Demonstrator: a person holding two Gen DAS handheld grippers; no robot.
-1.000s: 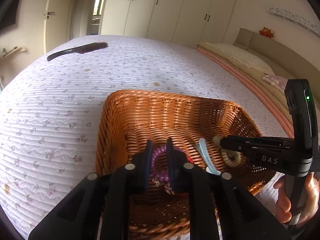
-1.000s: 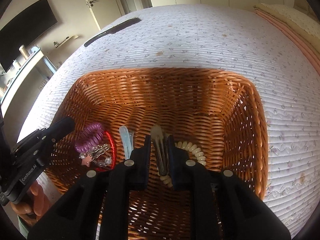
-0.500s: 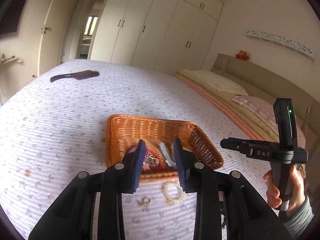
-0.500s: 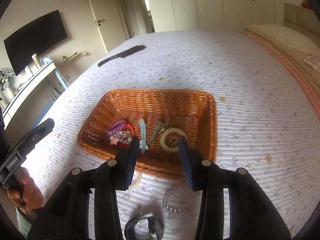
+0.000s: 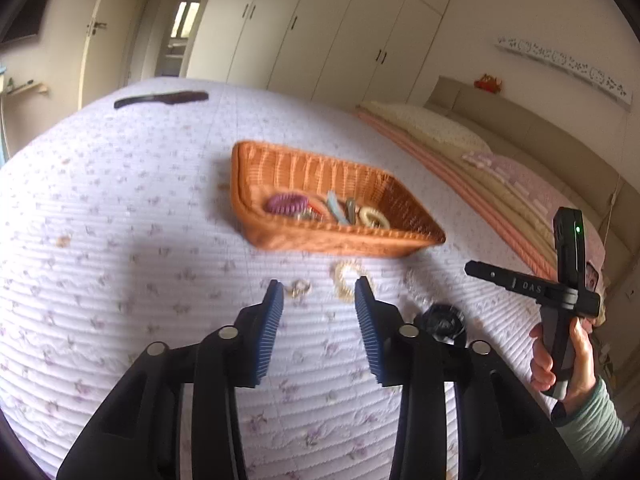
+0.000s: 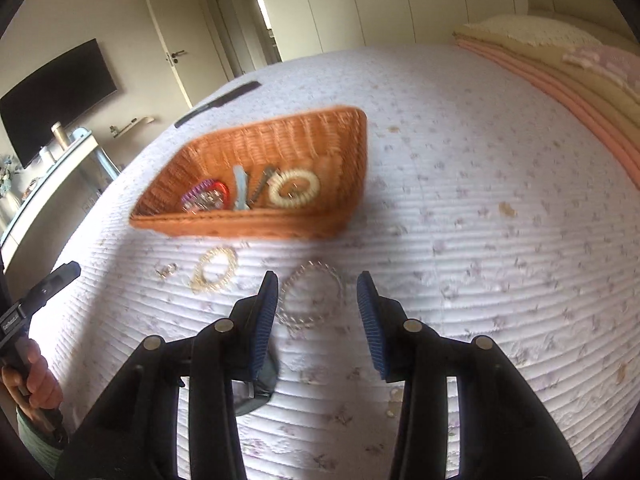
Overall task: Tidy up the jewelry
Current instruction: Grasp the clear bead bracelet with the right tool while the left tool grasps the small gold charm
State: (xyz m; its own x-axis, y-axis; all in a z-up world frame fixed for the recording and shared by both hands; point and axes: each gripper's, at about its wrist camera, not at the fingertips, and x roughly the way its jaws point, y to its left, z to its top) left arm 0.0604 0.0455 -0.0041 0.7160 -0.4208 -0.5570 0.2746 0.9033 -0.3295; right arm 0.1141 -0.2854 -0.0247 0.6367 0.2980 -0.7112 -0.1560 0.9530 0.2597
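Wicker first: from my left wrist view the basket (image 5: 320, 208) sits at upper centre of the frame on the quilted bedspread (image 5: 120, 240), already holding a purple coil tie (image 5: 286, 202), clips and a cream coil. My left gripper (image 5: 319, 294) hangs over the bedspread with its jaws spread wide and nothing between them. Just ahead of the tips lie a gold bracelet (image 5: 348, 280) and, left of it, a small earring (image 5: 298, 289); a dark watch (image 5: 442, 322) sits lower right of them. I judge the bracelet light, limp and slippery, so I would pinch across one side of the loop, not the hollow middle. Its long axis runs roughly up the frame, toward the basket. In my right wrist view, the right gripper (image 6: 317, 294) is equally wide open and empty, with a pale beaded bracelet (image 6: 310, 300) lying flat between its fingertips at lower centre. That one looks near round, so it has no clear long axis; I expect it to sag when lifted, and the beads may roll off the pads.
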